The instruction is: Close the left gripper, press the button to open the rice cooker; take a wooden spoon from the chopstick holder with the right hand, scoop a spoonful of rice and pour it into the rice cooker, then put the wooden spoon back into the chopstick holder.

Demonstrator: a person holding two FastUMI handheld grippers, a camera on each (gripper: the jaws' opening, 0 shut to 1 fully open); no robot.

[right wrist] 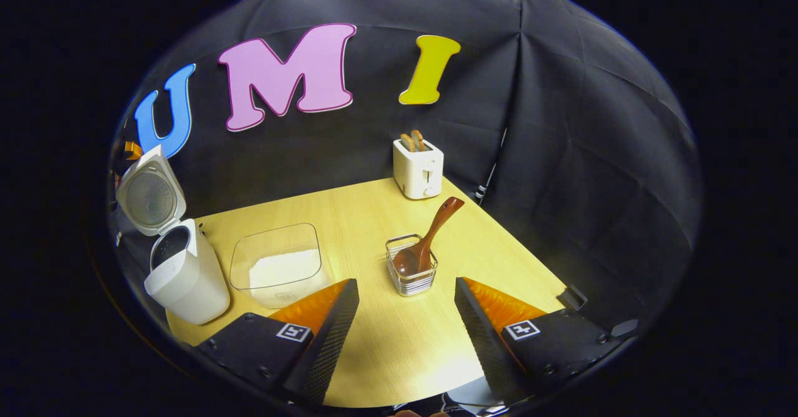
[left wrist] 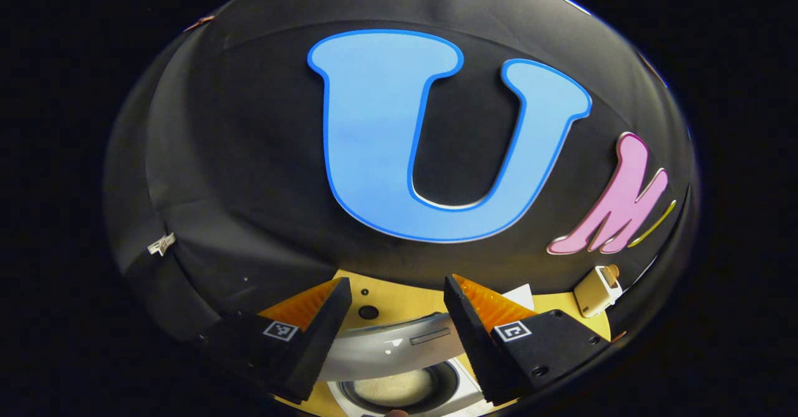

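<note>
Right hand-held gripper [right wrist: 405, 317]: fingers apart, empty, above counter [right wrist: 386, 354], lined up toward wooden spoon [right wrist: 430, 233] leaning in chopstick holder [right wrist: 410, 275]. Rice container [right wrist: 277, 264] beyond. Rice cooker [right wrist: 184, 273] lid up, ready. Left hand-held gripper [left wrist: 396, 317] apart.

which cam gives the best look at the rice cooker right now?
Right gripper view: the whole rice cooker shows at left on the table, lid swung up, pot open. The left gripper view looks down from just above it and catches part of the rim and the inner pot between the fingers.
</note>
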